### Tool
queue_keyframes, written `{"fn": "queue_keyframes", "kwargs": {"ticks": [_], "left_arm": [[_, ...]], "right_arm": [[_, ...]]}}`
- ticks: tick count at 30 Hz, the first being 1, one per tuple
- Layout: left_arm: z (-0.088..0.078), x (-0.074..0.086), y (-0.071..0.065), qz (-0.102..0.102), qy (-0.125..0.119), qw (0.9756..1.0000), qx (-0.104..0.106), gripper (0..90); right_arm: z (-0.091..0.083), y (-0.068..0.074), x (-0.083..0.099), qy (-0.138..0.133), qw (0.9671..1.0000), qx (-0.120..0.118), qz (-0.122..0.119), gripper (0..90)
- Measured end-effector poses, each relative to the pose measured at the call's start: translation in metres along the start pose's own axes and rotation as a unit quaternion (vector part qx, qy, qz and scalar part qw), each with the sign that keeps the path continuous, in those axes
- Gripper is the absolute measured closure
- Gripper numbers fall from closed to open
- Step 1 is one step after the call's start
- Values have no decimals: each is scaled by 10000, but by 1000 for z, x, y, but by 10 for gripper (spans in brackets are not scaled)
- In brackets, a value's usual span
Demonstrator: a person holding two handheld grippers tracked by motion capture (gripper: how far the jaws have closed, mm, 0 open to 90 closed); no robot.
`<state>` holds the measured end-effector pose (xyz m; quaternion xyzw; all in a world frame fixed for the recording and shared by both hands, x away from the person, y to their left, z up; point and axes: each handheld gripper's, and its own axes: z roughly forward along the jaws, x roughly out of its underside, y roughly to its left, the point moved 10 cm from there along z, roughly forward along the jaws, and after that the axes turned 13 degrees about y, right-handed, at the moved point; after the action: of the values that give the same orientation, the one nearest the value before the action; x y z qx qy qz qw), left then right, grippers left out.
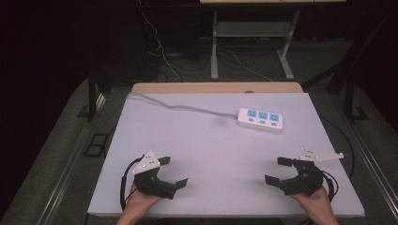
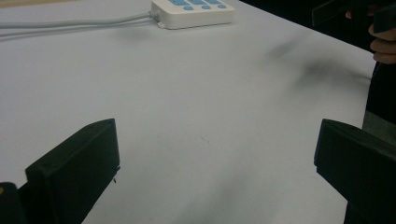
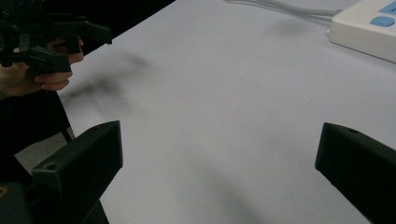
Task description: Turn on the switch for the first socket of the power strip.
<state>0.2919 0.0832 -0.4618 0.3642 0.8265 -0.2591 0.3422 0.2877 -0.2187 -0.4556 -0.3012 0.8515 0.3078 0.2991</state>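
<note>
Between each pair of black jaws lies bare white table, nothing held. Two grippers are in view, one per hand, both with jaws spread wide.

From the high view, the left gripper (image 1: 172, 171) sits near the table's (image 1: 211, 154) front edge, well apart from the power strip (image 1: 260, 119) and on its near left. The right gripper (image 1: 279, 170) sits near the same front edge, on the strip's near right. The two grippers face each other across an open stretch of table. Each carries one grey three-cornered plate on top. Two hands come in from the bottom edge, the left hand (image 1: 141, 202) and the right hand (image 1: 315, 202).

One power strip lies toward the far right part of the table. It is white, with three blue sockets in a row. One grey cord (image 1: 178, 107) runs from its left end toward the table's far left corner.

From the left gripper view, the strip (image 2: 194, 11) lies far ahead of the jaws.
</note>
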Motion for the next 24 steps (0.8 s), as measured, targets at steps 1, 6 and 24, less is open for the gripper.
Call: {"fn": "queue_keyframes", "kwargs": {"ticks": [1,6,24], "left_arm": [[0,0,0,4,0,10000,0,0],[0,0,1,0,-5,10000,0,0],[0,0,1,-5,-3,10000,29,0]], "right_arm": [[0,0,0,2,10000,-3,1,3],[0,1,0,0,10000,-14,5,3],[1,2,1,80,10000,-46,-6,3]]}}
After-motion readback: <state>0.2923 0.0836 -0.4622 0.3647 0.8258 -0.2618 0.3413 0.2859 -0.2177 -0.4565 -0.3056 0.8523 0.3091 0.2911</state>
